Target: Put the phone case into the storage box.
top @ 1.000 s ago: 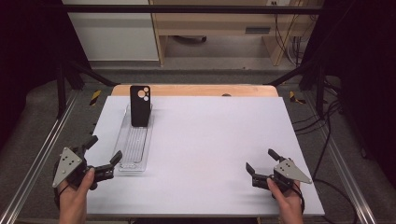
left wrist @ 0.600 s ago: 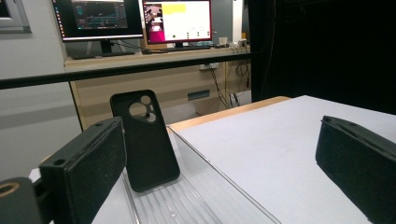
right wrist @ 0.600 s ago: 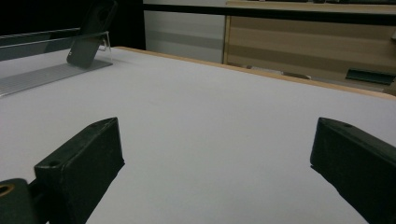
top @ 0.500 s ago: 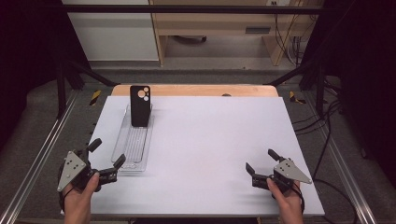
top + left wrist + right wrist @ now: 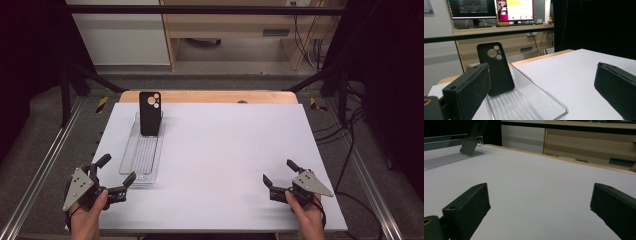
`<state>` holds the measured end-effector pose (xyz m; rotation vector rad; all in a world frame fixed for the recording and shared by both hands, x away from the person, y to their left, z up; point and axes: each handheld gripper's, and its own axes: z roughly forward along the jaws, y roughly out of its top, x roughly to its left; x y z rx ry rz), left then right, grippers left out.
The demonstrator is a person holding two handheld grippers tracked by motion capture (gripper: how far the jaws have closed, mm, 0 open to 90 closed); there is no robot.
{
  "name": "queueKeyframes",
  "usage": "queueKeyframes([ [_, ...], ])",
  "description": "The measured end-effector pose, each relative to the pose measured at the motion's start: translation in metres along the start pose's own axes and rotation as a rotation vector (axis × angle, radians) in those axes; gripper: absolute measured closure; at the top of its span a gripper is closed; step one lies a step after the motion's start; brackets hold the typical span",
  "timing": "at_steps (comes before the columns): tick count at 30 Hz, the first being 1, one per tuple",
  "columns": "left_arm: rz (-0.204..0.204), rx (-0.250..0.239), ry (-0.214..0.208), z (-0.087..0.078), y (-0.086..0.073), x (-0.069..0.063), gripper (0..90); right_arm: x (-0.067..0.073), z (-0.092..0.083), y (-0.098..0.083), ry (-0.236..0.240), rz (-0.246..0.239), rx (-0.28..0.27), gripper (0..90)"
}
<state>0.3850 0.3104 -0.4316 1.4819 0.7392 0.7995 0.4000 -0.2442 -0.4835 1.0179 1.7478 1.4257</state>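
Surface: white table top point(image 5: 225, 150) with a wooden strip along its far edge, ringed by a dark frame and grey floor
Background: pale cabinet and wooden desk behind the table in the high view; two lit monitors point(image 5: 491, 8) on that desk in the left gripper view
Tray: clear ribbed plastic tray point(image 5: 141, 160), long and narrow, lying on the left part of the table with its length running from near to far
Phone case: black phone case point(image 5: 150, 113) with round camera cut-outs at its top, standing at the far end of the tray, foot inside the tray, leaning back; same case point(image 5: 496, 68) seen head-on in the left gripper view, tilted away
Left gripper: left gripper point(image 5: 115, 175) held low at the near left corner of the table, jaws spread wide with nothing between them, one jaw tip just beside the near end of the tray, apart from the case
Left hand: left hand point(image 5: 87, 220) wrapped round the gripper's handle, entering from the bottom edge
Right gripper: right gripper point(image 5: 277, 172) at the near right of the table, jaws likewise wide apart and empty, over bare white surface, well apart from tray and case
Right hand: right hand point(image 5: 306, 217) gripping from below
Right gripper view: tray and leaning case far off at upper left
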Motion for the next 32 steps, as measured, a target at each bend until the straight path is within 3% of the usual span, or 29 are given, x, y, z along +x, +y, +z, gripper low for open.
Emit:
queueKeyframes([
  [16, -0.005, 0.032, 0.014, -0.004, -0.018, 0.003, 0.5, 0.001, 0.001, 0.001, 0.004, -0.032, -0.019, 3.1],
  [22, 0.048, 0.034, 0.015, 0.002, -0.024, -0.002, 1.0, -0.004, -0.004, 0.002, -0.010, -0.018, -0.047, 3.0],
  [29, 0.068, 0.059, 0.009, 0.004, -0.029, -0.006, 1.2, -0.007, -0.006, 0.003, -0.014, -0.013, -0.062, 3.0],
  [32, 0.058, 0.070, 0.007, 0.004, -0.030, -0.008, 1.1, -0.008, -0.004, 0.003, -0.019, -0.017, -0.055, 3.1],
])
